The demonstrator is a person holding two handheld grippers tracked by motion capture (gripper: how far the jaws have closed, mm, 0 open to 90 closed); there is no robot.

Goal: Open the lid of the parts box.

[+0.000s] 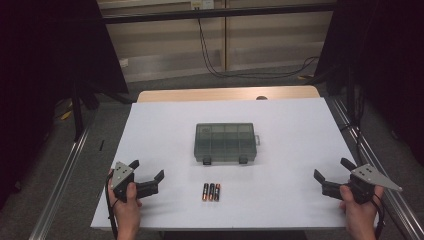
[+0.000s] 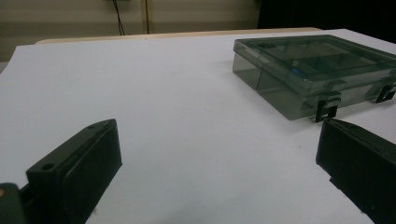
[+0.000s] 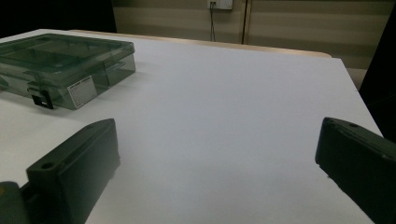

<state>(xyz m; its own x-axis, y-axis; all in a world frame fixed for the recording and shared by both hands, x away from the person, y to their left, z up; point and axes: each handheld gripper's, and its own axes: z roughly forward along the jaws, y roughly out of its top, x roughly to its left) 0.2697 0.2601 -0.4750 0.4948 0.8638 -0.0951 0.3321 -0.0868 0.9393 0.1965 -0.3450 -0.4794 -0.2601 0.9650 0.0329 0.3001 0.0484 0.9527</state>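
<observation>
Both grippers sit wide open and empty at the near table corners: left gripper [image 1: 148, 175], right gripper [image 1: 331, 172]. The three batteries [image 1: 211, 192] lie side by side, touching, just in front of the closed organizer box [image 1: 226, 143], mid-table [image 1: 300, 130]. Risks, as I judge them: pinching one battery rolls or drags its neighbours; the box's front latches [image 2: 327, 111] look small, so a jaw may slip and shove the box.

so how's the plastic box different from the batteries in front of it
The plastic box is one wide, flat, see-through grey case, lid shut with two dark latches; the batteries are three slim dark cylinders with orange ends, side by side. The box lies mid-table, the batteries nearer the person. Both rest flat on the white table, untouched.
</observation>
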